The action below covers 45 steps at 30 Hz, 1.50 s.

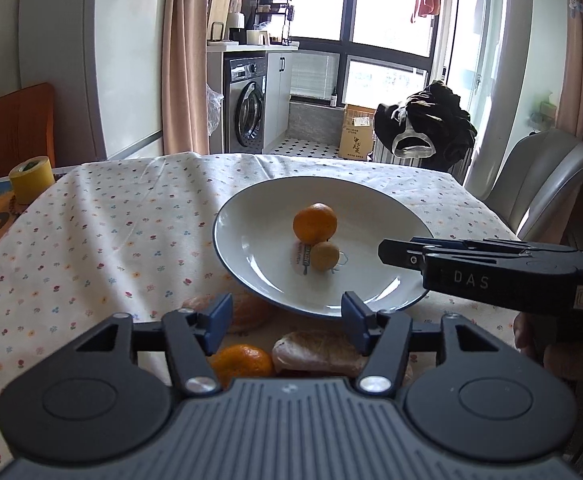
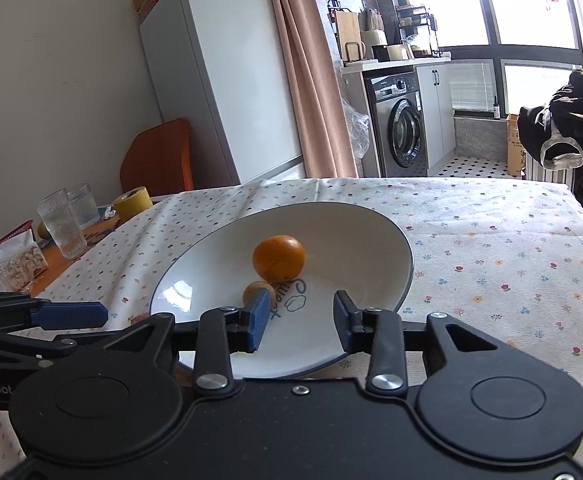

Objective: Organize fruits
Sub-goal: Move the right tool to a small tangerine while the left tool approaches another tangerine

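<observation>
plate [image 1: 251, 240] holds 1 orange [image 1: 315, 222] and 1 kiwi [image 1: 324, 256].

Daylight floods in through the windows [image 1: 387, 4], which are blown out to white in both views. It rakes across the tablecloth [image 1: 111, 224], throwing soft shadows along its folds. The plate [image 2: 195, 292] carries bright glare patches. Focus is sharp throughout, without motion blur. Fisheye distortion bends the fridge [image 2: 219, 76] and curtain [image 1: 181, 56], and the corners vignette to black.
</observation>
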Each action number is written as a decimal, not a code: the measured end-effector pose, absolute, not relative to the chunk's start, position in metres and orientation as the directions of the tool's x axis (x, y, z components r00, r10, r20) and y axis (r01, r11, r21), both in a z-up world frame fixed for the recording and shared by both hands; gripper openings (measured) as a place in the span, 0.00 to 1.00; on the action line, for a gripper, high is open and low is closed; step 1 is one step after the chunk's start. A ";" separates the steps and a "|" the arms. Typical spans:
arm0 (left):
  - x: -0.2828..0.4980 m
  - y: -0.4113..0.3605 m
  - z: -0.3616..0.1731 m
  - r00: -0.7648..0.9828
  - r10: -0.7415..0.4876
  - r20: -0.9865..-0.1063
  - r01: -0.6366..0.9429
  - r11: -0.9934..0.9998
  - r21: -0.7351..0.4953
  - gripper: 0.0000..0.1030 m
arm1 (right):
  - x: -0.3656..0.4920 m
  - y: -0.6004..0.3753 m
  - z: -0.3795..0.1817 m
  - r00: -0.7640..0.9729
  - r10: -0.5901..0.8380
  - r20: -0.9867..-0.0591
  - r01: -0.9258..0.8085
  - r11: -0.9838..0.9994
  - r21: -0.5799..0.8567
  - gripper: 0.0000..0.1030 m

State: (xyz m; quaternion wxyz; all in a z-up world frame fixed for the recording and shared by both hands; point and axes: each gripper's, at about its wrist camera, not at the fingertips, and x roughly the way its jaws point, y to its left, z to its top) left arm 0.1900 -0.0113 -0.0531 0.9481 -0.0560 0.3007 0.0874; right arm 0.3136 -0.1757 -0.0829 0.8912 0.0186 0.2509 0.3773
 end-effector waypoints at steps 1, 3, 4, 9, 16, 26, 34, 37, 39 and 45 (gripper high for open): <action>0.186 -0.010 -0.053 0.801 0.146 -0.581 -0.208 0.977 -0.042 0.64 | 0.313 -0.176 -0.083 0.587 0.683 -0.435 -0.663 0.714 0.225 0.35; 0.179 -0.009 -0.052 0.796 0.168 -0.581 -0.226 0.974 -0.027 0.66 | 0.310 -0.176 -0.081 0.581 0.693 -0.426 -0.673 0.704 0.228 0.35; 0.175 -0.008 -0.051 0.792 0.182 -0.582 -0.238 0.971 -0.020 0.66 | 0.308 -0.177 -0.079 0.578 0.701 -0.419 -0.679 0.697 0.229 0.36; 0.156 -0.009 -0.046 0.780 0.239 -0.578 -0.289 0.957 0.006 0.70 | 0.302 -0.175 -0.075 0.552 0.728 -0.406 -0.705 0.668 0.238 0.43; 0.131 -0.013 -0.047 0.781 0.292 -0.552 -0.339 0.940 0.018 0.78 | 0.290 -0.173 -0.065 0.518 0.756 -0.400 -0.744 0.630 0.225 0.62; 0.102 -0.009 -0.052 0.766 0.335 -0.549 -0.398 0.917 0.003 0.81 | 0.283 -0.168 -0.059 0.457 0.773 -0.439 -0.774 0.589 0.231 0.80; 0.088 0.006 -0.052 0.765 0.341 -0.547 -0.435 0.899 -0.049 0.81 | 0.254 -0.175 -0.051 0.447 0.771 -0.454 -0.792 0.577 0.199 0.81; 0.086 0.009 -0.054 0.765 0.335 -0.550 -0.442 0.894 -0.069 0.81 | 0.246 -0.177 -0.052 0.456 0.766 -0.453 -0.790 0.583 0.189 0.84; 0.085 0.009 -0.055 0.764 0.333 -0.552 -0.442 0.894 -0.072 0.81 | 0.243 -0.178 -0.053 0.453 0.769 -0.451 -0.791 0.580 0.194 0.84; 0.082 0.008 -0.056 0.782 0.301 -0.545 -0.412 0.907 -0.090 0.81 | 0.244 -0.183 -0.061 0.459 0.761 -0.458 -0.770 0.598 0.221 0.84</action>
